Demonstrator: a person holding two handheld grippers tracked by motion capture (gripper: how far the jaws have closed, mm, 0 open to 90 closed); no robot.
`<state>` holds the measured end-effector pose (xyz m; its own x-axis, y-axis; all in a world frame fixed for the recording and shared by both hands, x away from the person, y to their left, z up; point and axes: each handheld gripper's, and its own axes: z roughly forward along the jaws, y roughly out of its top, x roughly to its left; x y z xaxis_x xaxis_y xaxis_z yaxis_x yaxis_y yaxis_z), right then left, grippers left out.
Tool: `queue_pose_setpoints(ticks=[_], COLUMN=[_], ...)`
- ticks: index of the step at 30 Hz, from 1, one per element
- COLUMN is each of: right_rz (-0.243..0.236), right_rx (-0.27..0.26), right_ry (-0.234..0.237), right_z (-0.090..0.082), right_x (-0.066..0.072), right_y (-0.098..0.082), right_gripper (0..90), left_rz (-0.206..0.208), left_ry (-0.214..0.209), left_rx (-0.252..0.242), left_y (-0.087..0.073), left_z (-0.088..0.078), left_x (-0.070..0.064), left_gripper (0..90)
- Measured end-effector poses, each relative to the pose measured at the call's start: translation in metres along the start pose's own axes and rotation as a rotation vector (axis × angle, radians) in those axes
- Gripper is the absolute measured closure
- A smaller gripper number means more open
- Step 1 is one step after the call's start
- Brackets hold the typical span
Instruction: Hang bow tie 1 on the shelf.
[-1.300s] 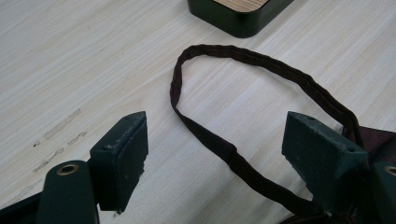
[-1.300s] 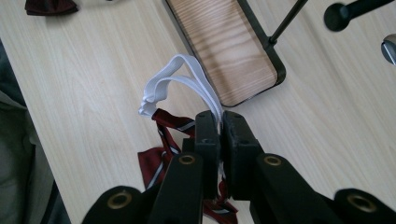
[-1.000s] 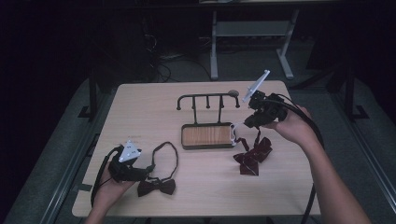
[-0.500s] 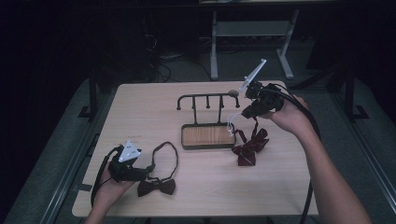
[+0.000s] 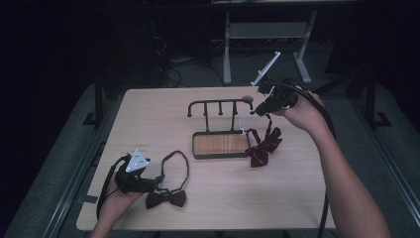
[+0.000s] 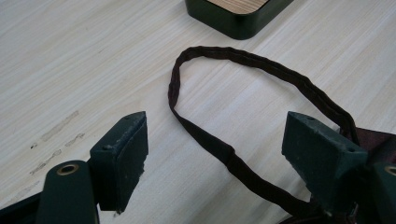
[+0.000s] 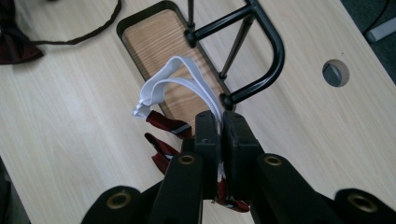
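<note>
Between the right gripper's [image 7: 220, 122] closed jaws: flat white elastic loop [image 7: 175, 81] of a dark red striped bow tie [image 5: 262, 146], hanging below, its lower end on the table. Beyond the jaws, black metal-rod rack [image 5: 220, 106] on a rounded wood-inlaid tray. Left gripper [image 6: 215, 154] open, astride the dark bow tie's [image 5: 166, 198] ribbed fabric strap. Pale wood-grain table [image 5: 163, 119]; dim room.

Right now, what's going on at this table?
A person works with two handheld grippers. The right gripper is shut on the white strap of a dark red bow tie, holding it up beside the black rack. The left gripper rests open by a second bow tie on the table.
</note>
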<state>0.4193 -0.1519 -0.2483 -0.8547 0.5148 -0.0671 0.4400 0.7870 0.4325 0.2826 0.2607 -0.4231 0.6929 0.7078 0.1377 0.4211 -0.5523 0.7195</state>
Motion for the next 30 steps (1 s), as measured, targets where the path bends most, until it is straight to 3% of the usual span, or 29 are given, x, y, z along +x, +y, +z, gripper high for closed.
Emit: queue_pose_setpoints(ticks=[9, 17, 30], right_rz=[0.045, 0.091, 0.109], right_rx=[0.006, -0.019, -0.012], right_ry=[-0.016, -0.015, -0.012], right_z=[0.006, 0.011, 0.019], right_x=[-0.014, -0.027, -0.032], right_y=[0.006, 0.005, 0.003], right_gripper=[84.5, 84.3, 83.4], left_rz=[0.000, -0.001, 0.002], left_ry=[-0.002, -0.005, -0.005], left_rx=[-0.001, 0.001, 0.000], left_y=[0.000, 0.000, 0.000], left_z=[0.000, 0.001, 0.000], left_x=[0.000, 0.000, 0.000], left_gripper=[23.1, 23.0, 23.1])
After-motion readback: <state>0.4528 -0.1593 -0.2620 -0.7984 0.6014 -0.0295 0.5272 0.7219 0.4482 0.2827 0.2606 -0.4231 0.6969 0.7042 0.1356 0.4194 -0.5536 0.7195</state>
